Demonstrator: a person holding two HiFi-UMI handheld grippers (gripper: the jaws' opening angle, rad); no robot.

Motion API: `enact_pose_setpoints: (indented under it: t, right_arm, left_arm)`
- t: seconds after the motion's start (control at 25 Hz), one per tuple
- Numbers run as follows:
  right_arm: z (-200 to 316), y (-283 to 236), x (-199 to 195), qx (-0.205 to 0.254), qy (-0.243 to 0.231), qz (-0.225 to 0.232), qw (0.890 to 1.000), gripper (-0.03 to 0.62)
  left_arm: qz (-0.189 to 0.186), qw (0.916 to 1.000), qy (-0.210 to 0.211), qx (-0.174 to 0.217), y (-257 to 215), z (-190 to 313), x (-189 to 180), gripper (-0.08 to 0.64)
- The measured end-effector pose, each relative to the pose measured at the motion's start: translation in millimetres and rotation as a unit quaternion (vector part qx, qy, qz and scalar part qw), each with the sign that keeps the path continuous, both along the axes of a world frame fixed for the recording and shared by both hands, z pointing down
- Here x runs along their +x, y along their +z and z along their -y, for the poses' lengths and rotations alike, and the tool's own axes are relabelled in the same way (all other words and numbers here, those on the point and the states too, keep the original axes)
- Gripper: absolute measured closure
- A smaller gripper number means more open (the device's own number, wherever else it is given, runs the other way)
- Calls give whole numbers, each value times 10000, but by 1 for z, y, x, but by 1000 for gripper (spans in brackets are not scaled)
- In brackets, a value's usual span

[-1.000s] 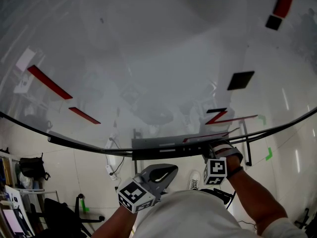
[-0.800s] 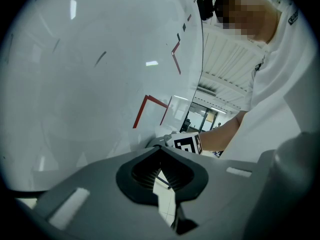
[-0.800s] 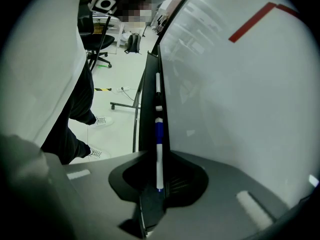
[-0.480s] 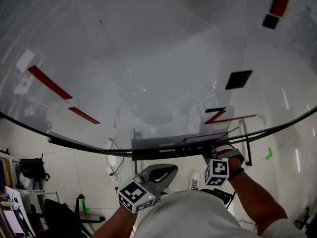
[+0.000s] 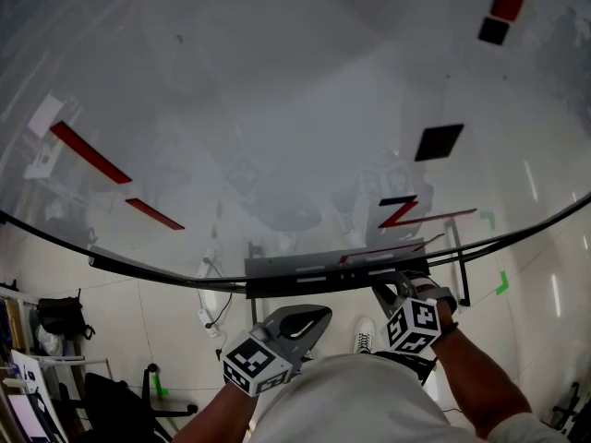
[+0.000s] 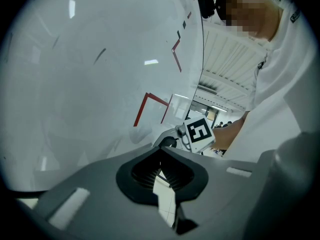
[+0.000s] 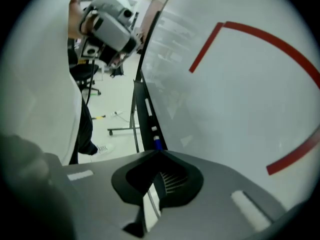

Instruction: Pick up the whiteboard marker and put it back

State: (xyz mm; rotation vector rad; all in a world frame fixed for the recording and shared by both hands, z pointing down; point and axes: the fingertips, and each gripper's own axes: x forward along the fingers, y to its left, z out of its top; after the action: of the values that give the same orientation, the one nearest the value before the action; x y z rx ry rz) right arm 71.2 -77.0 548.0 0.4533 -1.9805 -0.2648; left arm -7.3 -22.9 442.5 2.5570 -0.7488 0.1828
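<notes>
Right gripper [image 5: 389, 289] has eased slightly back from the tray [image 5: 277, 268], jaws clenched on nothing (left gripper [image 5: 320, 313] likewise), while the blue-capped marker [image 7: 157, 143] lies on that tray at the foot of the whiteboard [image 5: 277, 109].

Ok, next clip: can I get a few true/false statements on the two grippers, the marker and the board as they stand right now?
1. The left hand-held gripper holds a marker. False: its jaws are together with nothing between them.
2. The right hand-held gripper is down by the tray at the bottom edge of the whiteboard. True.
3. The right hand-held gripper is clamped on the blue-ended marker. False: that marker lies on the tray ahead of its jaws, which are together and empty.
4. The whiteboard has red lines drawn on it. True.
</notes>
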Motion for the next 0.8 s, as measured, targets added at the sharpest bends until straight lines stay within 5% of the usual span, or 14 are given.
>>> enact_pose_setpoints:
  t: [0.16, 0.36, 0.48, 0.64, 0.8]
  right_arm:
    - [-7, -20, -3, -302, 416, 732, 9960, 591]
    - [-10, -31, -3, -297, 466, 899, 9944, 591]
    - [-13, -43, -7, -519, 631, 1393, 9869, 591]
    - [-17, -58, -15, -1180, 887, 2620, 9537, 591]
    - [-22, -62, -13, -1685, 1196, 3327, 9201, 591]
  left_arm:
    - [26, 10000, -8, -3, 1, 0, 0, 543]
    - [65, 10000, -6, 2, 2, 1, 2, 543]
    - [99, 9999, -26, 9, 2, 2, 3, 543]
    - [169, 9996, -191, 99, 0, 6, 0, 543]
    - [138, 9997, -162, 85, -1, 5, 2, 543]
